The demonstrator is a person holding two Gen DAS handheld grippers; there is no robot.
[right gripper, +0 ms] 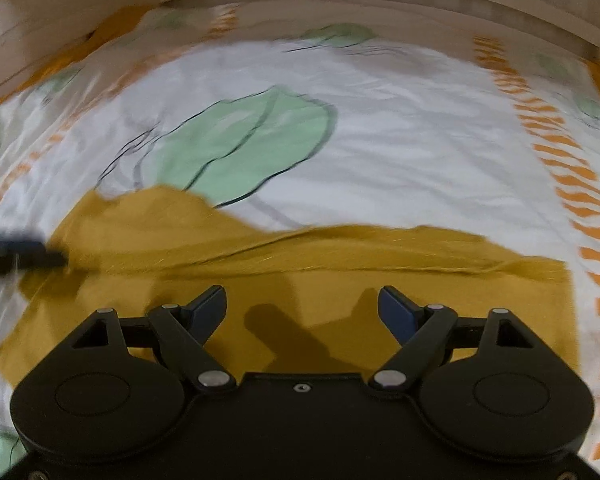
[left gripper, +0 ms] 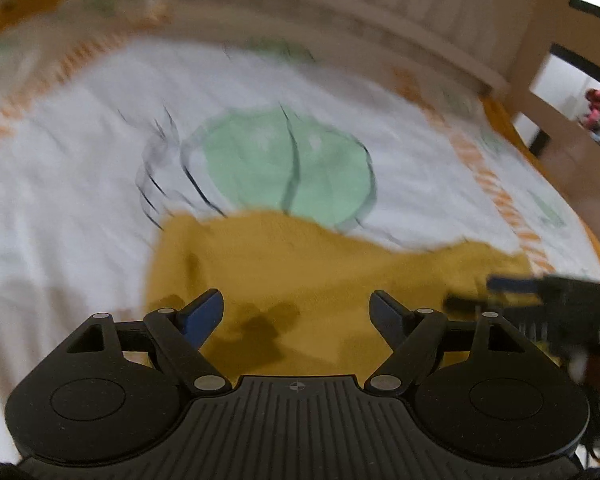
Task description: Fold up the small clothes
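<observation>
Mustard garment [right gripper: 340, 256] flat; both tongs wide.

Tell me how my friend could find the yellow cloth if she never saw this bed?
Start at the bed sheet, white with big green leaves and orange stripes along its sides. Near its front edge, just below the biggest green leaf, lies the mustard-yellow cloth. It is the only plain, one-colour thing there, flat with a fold line across it.

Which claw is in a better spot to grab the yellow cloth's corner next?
Probably the right claw. It is open above the yellow cloth, whose square corner lies flat and plain on its side. The left claw, also open, sees only rumpled edges.
</observation>
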